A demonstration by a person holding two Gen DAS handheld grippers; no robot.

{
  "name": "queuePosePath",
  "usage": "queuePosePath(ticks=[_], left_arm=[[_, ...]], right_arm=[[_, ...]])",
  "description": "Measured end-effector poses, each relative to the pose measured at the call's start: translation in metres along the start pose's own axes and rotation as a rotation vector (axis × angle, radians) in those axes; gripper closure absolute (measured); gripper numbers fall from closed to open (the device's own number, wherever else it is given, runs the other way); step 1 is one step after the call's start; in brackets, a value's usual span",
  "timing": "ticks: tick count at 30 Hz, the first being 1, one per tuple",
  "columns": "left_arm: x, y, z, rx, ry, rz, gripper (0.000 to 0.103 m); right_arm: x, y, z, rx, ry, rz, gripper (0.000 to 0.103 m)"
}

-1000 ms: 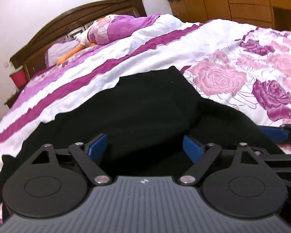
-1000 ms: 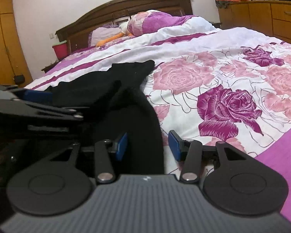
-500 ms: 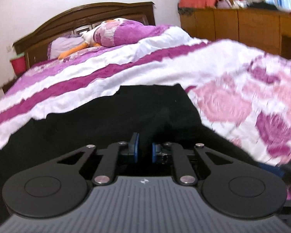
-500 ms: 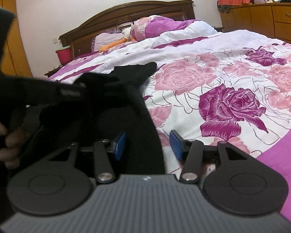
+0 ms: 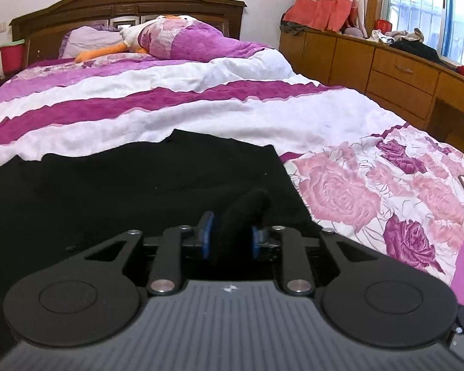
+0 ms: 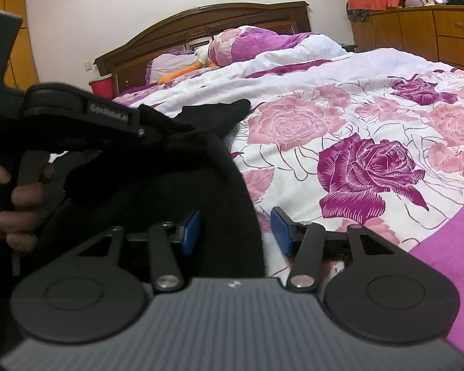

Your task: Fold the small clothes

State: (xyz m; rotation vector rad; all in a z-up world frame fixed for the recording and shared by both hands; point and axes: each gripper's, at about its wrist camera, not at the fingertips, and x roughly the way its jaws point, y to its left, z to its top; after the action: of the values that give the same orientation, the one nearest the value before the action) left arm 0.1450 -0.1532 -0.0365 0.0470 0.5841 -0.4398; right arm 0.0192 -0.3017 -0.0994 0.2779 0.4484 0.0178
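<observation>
While the left gripper (image 5: 228,238), jaws opening, seemingly pinches a garment (image 5: 139,185) fold to lift, the right gripper's (image 6: 235,232) jaws stand apart.

Bed (image 5: 201,108) with floral purple quilt, black garment (image 5: 108,185) spread on it

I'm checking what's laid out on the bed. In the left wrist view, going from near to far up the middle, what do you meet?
left gripper, with a bunch of the black garment between its pads → black garment → striped white and purple quilt → plush duck → wooden headboard.
</observation>
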Motion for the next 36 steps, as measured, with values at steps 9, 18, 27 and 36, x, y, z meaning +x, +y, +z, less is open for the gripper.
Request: queuePosePath(ticks=[9,18,27,36], left_arm=[[0.004,-0.001,0.012,0.011,-0.027,0.101,0.093],[-0.075,0.069,0.015,-0.068,-0.165,0.333,0.094],[-0.089,0.149,-0.033,-0.223,-0.004,0.493,0.092],[-0.116,0.176,-0.059,-0.298,-0.018,0.401,0.05]], right_arm=[[0.0,0.0,-0.001,0.001,-0.004,0.002,0.051],[0.001,-0.001,-0.001,0.005,-0.005,0.005,0.051],[0.001,0.001,0.0,-0.006,0.0,-0.005,0.051],[-0.001,0.007,0.011,-0.045,0.057,-0.018,0.05]])
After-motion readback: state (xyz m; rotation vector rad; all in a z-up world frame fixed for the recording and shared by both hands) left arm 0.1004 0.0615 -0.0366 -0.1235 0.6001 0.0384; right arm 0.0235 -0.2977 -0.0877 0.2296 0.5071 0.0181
